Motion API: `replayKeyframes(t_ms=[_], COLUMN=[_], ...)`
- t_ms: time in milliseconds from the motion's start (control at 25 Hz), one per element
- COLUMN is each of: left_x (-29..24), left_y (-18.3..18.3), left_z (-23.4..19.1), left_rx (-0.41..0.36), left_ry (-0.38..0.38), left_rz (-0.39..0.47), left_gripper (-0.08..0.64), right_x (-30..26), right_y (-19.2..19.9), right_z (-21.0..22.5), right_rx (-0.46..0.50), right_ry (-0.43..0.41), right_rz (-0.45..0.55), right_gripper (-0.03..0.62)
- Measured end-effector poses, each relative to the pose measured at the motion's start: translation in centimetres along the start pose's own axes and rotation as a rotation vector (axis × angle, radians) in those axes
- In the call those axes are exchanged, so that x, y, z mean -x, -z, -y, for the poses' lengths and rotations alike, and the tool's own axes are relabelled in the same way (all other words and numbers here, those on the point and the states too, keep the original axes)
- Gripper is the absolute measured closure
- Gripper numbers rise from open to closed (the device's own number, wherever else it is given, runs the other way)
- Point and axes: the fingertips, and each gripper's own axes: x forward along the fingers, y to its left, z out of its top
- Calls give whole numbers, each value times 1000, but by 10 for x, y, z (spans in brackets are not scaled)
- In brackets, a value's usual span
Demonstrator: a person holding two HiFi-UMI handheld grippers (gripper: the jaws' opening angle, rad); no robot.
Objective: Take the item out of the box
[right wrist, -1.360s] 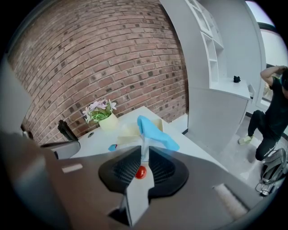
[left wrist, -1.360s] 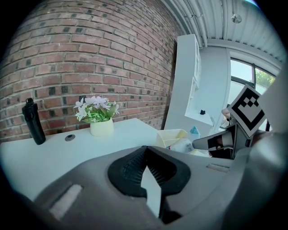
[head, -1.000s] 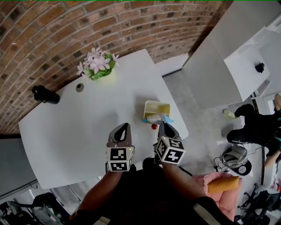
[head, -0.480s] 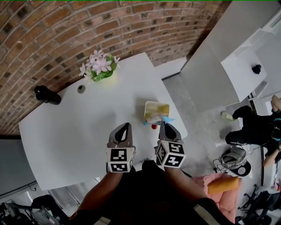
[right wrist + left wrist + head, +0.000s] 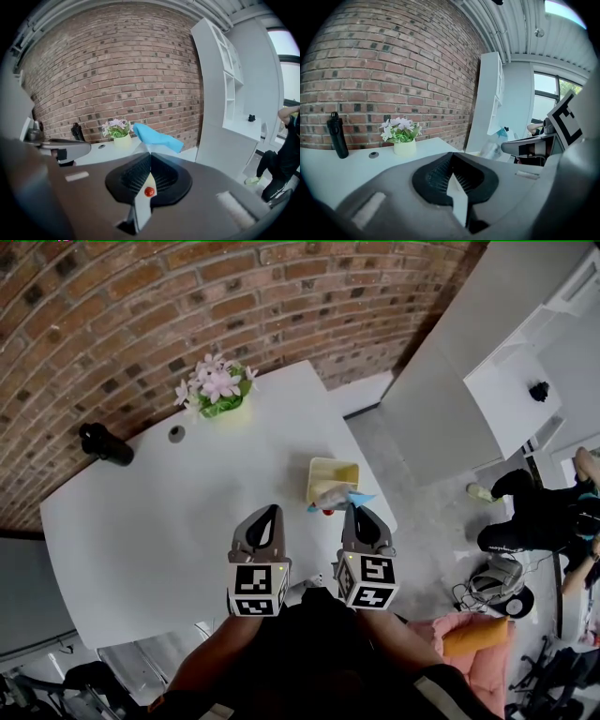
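Observation:
A pale yellow box (image 5: 335,472) stands open near the right edge of the white table (image 5: 159,521). A clear plastic bag with a blue header (image 5: 359,497) hangs at the box's near rim, its top pinched in my right gripper (image 5: 354,508), which is shut on it. In the right gripper view the blue header (image 5: 157,136) sticks out just past the closed jaws. A small red object (image 5: 327,512) lies on the table under the bag. My left gripper (image 5: 265,515) hovers left of the box, shut and empty. From the left gripper view the bag (image 5: 494,147) shows at the right.
A flower pot (image 5: 217,390), a black bottle (image 5: 105,443) and a small round disc (image 5: 175,433) stand at the table's far side by the brick wall. White cabinets (image 5: 469,362) rise at the right. A person (image 5: 544,512) sits on the floor beyond the table's right edge.
Both grippers have risen a little. The bag has come up with the right gripper and hangs slightly higher at the box's near rim.

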Motion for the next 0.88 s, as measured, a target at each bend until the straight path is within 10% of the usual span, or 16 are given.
replayKeyframes(t_ms=[880], left_x=[108], left_y=[-31], left_z=[-22], left_rx=[-7], left_ry=[61], left_rz=[155], left_gripper=[555], right_x=[85], right_y=[-31], right_z=[-96], right_rx=[95], right_ry=[-27], right_rz=[169], right_gripper=[591])
